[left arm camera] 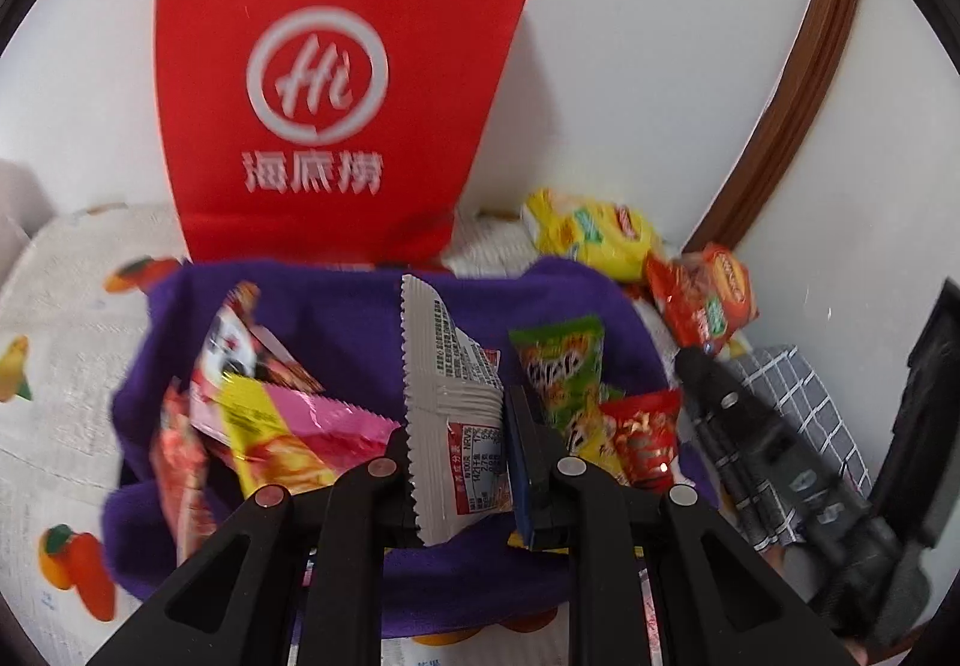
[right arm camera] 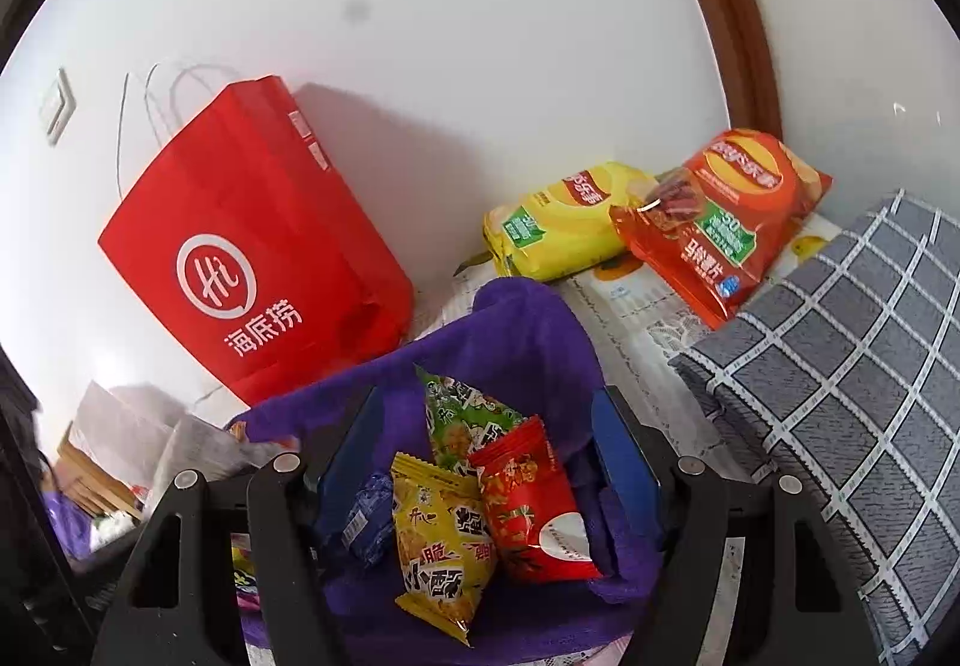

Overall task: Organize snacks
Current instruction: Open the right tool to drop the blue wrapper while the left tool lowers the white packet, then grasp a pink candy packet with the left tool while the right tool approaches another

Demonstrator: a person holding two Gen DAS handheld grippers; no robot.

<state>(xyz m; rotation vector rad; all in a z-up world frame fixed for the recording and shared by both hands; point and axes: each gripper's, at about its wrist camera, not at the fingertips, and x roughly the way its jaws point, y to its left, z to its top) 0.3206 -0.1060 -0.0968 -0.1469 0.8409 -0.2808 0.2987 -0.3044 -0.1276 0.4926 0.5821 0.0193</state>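
The silver snack sachet [left arm camera: 456,396], light, crinkly and slippery, sits pinched at its lower middle in my left gripper [left arm camera: 462,462], while my right gripper [right arm camera: 486,456] hangs spread and empty.

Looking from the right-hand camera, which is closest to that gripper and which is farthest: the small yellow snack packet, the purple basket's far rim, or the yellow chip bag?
1. Small yellow snack packet: between the right gripper fingers, in the purple basket.
2. Basket's far rim: just beyond the fingertips.
3. Yellow chip bag: behind the basket, by the wall.
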